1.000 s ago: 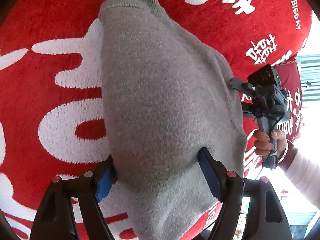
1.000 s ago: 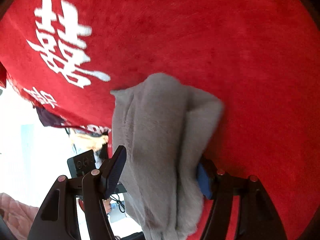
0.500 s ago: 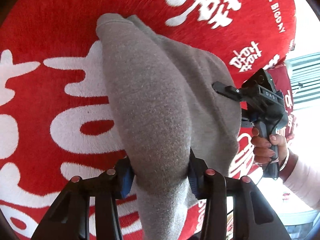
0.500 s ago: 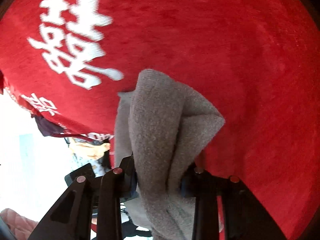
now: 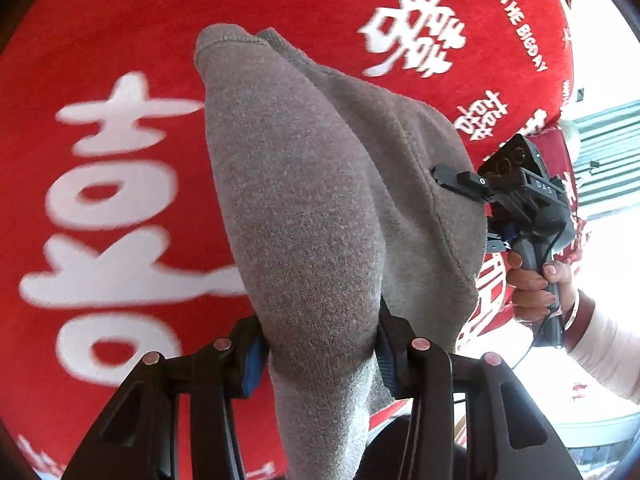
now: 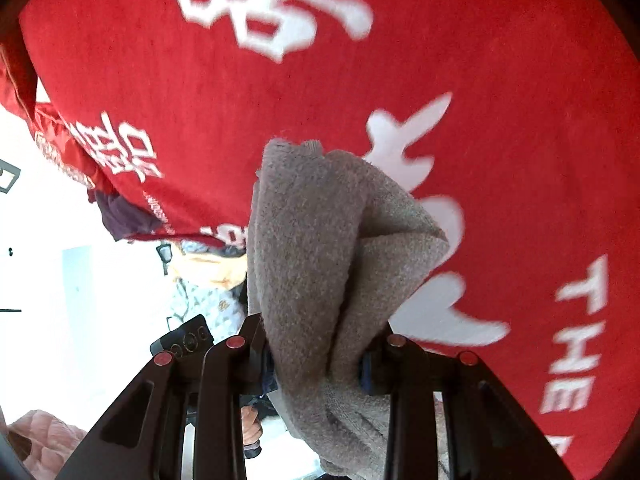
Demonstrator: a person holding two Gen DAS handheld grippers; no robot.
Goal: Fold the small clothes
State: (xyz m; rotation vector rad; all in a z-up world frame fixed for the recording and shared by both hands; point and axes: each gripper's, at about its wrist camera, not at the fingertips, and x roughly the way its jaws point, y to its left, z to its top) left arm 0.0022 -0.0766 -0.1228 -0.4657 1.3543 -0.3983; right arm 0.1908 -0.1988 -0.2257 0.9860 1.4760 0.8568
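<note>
The grey garment (image 5: 304, 208) hangs bunched above the red cloth (image 5: 120, 40) with white characters, which lies spread on the counter. The left claw (image 5: 320, 354) pinches a thick fold at the garment's near end, blue pads pressed into the fabric. The right claw (image 6: 316, 356) pinches another gathered fold of the garment, at its right edge as the left wrist view shows it, gripped by a hand (image 5: 532, 280).

Probably a home: red cloth (image 5: 120, 40) with white wedding characters, bright window behind.
</note>
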